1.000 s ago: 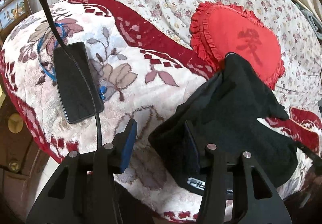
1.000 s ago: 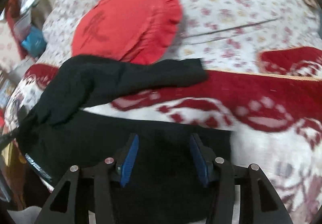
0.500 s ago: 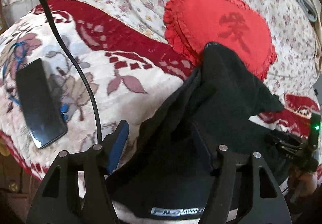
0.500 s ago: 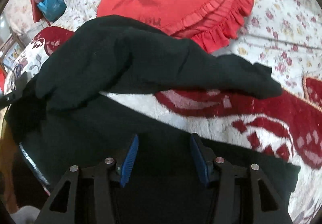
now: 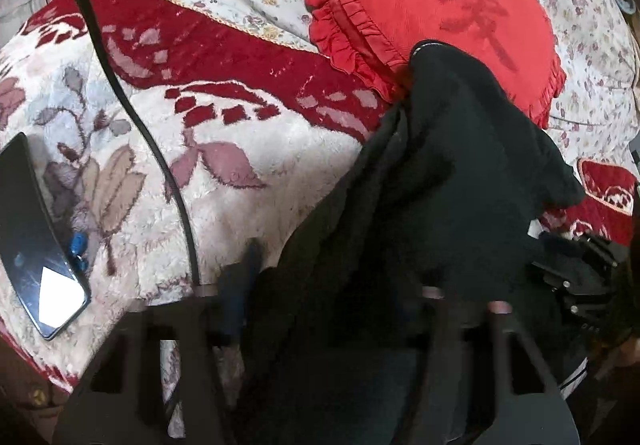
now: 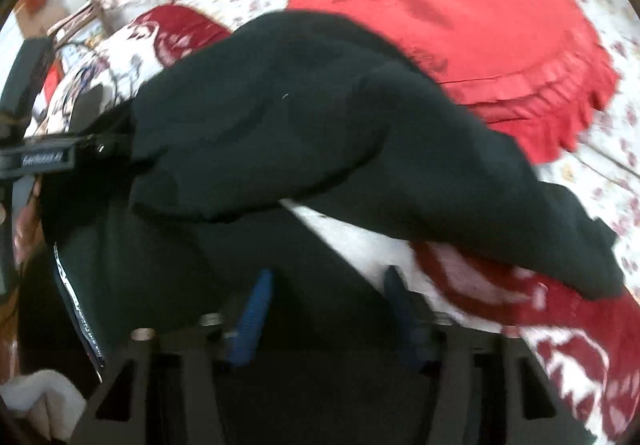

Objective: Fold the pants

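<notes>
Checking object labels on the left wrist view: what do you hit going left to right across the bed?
Phone → black cable → black pants → right gripper at the far right edge. The red heart pillow lies farther back, overlapping the pants, so I leave it unordered.

Open blanket (image 5: 280, 149) left of the pants (image 5: 440, 185); blocked farther left by phone (image 5: 32, 245) and cable (image 5: 160, 165), behind by cushion (image 5: 432, 5).

pants (image 5: 452, 173): black | cushion (image 5: 432, 9): red | blanket (image 5: 256, 149): red-white floral
</notes>
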The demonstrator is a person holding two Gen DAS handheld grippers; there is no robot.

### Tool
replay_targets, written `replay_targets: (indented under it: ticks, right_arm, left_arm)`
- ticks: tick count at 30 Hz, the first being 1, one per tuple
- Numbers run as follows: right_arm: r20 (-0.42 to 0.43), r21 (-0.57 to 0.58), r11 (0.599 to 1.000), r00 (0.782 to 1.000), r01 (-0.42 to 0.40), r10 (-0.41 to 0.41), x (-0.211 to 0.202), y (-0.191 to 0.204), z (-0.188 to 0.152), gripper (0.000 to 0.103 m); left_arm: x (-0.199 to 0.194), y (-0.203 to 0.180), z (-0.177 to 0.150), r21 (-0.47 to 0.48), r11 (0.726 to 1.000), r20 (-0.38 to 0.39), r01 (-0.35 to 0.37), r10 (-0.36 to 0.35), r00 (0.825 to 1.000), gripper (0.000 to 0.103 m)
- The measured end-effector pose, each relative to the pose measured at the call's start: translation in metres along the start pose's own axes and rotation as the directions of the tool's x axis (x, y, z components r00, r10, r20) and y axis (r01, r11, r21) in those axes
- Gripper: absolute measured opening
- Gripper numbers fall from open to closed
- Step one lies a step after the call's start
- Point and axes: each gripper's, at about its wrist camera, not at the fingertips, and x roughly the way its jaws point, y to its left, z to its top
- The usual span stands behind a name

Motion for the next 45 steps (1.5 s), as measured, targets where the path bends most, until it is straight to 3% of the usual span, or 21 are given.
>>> replay_targets:
  ticks: [1,2,5,8,10,12,14,15,18,20,21,25,26,28,33,34,35,37,38,41,45]
  right_arm:
    - [0.01,-0.012,1.0,1.0,0.002,-0.002,0.0,0.003,0.002,0.014]
    - [0.008,-0.032,0.999,1.0,0.018,-0.017,-0.001,0.007,0.005,0.007]
    - [0.005,-0.074,0.995,0.998,0.069,-0.069,-0.004,0.013,0.014,0.005]
    - [0.038,-0.029,0.992,0.992,0.12,-0.118,-0.017,-0.001,0.02,0.005]
    - [0.018,0.016,0.996,0.995,0.093,-0.093,-0.01,-0.008,0.019,0.005]
    - [-0.036,-0.02,0.995,0.994,0.1,-0.101,0.007,-0.002,0.013,0.005]
    - [-0.018,-0.054,0.991,0.992,0.121,-0.122,0.005,0.003,0.013,0.005]
    - [-0.001,-0.08,0.993,0.996,0.086,-0.086,-0.008,0.006,0.021,0.005]
    - [0.093,-0.031,0.999,0.995,0.034,-0.031,-0.037,-0.003,0.047,0.019]
    - [0.182,-0.014,0.999,0.983,0.038,-0.035,-0.05,-0.007,0.067,0.065]
    - [0.228,-0.013,0.999,0.973,0.038,-0.034,-0.053,-0.009,0.081,0.073]
    - [0.241,-0.013,1.0,0.97,0.005,-0.002,-0.041,-0.013,0.12,0.076]
    - [0.219,-0.046,0.999,0.975,-0.019,0.028,-0.024,-0.009,0.147,0.076]
    - [0.176,-0.114,0.993,0.983,-0.033,0.053,-0.003,-0.003,0.165,0.076]
    - [0.062,-0.262,0.965,0.998,0.023,-0.007,0.051,0.008,0.185,0.075]
    - [0.038,-0.279,0.96,0.999,0.018,-0.007,0.06,0.008,0.182,0.069]
    - [0.02,-0.288,0.957,1.0,0.021,-0.015,0.066,0.009,0.181,0.046]
    - [0.0,-0.286,0.958,1.0,0.015,-0.016,0.069,0.008,0.176,0.025]
    - [0.014,-0.282,0.959,1.0,0.003,0.001,0.063,0.011,0.174,0.007]
    - [0.103,-0.23,0.973,0.994,-0.005,0.03,0.021,0.013,0.167,0.007]
    - [0.254,-0.191,0.979,0.96,-0.071,0.119,-0.071,0.024,0.143,0.007]
  left_arm:
    - [0.0,0.0,0.001,0.0,1.0,0.003,-0.005,0.005,1.0,0.031]
    - [0.0,0.001,0.002,0.0,1.0,0.009,-0.003,0.003,1.0,0.029]
    - [-0.005,0.002,0.005,0.005,1.0,0.03,-0.002,0.002,1.0,0.024]
    - [-0.014,0.01,0.008,-0.028,0.999,0.067,0.018,-0.016,0.998,0.023]
    - [-0.009,0.016,0.006,-0.048,0.998,0.059,0.029,-0.026,0.998,0.023]
    - [0.001,0.018,0.002,-0.059,0.998,0.042,0.027,-0.025,0.999,0.023]
    - [0.0,0.017,0.001,-0.052,0.998,0.041,0.036,-0.034,0.999,0.024]
    - [-0.004,0.017,0.002,-0.049,0.998,0.041,0.049,-0.047,0.998,0.025]
    - [-0.017,0.023,0.007,-0.066,0.994,0.048,0.086,-0.083,0.995,0.028]
    - [-0.023,0.023,0.011,-0.065,0.993,0.07,0.097,-0.092,0.993,0.035]
    - [-0.024,0.023,0.014,-0.061,0.994,0.076,0.091,-0.086,0.993,0.042]
    - [-0.013,0.021,0.021,-0.061,0.995,0.048,0.082,-0.08,0.996,0.042]
    - [-0.01,0.022,0.023,-0.066,0.995,0.042,0.081,-0.079,0.996,0.042]
    - [-0.006,0.023,0.025,-0.074,0.994,0.031,0.086,-0.084,0.996,0.042]
    - [-0.004,0.024,0.026,-0.066,0.994,0.029,0.089,-0.088,0.996,0.042]
    - [-0.004,0.025,0.026,-0.067,0.994,0.028,0.091,-0.089,0.996,0.042]
    - [-0.002,0.025,0.026,-0.067,0.994,0.027,0.09,-0.089,0.996,0.042]
    - [0.001,0.025,0.026,-0.066,0.994,0.026,0.084,-0.082,0.996,0.043]
    - [0.004,0.025,0.027,-0.067,0.994,0.024,0.082,-0.08,0.996,0.044]
    - [0.007,0.027,0.026,-0.086,0.992,0.028,0.089,-0.087,0.996,0.045]
    - [0.001,0.039,0.023,-0.131,0.989,0.051,0.074,-0.068,0.996,0.045]
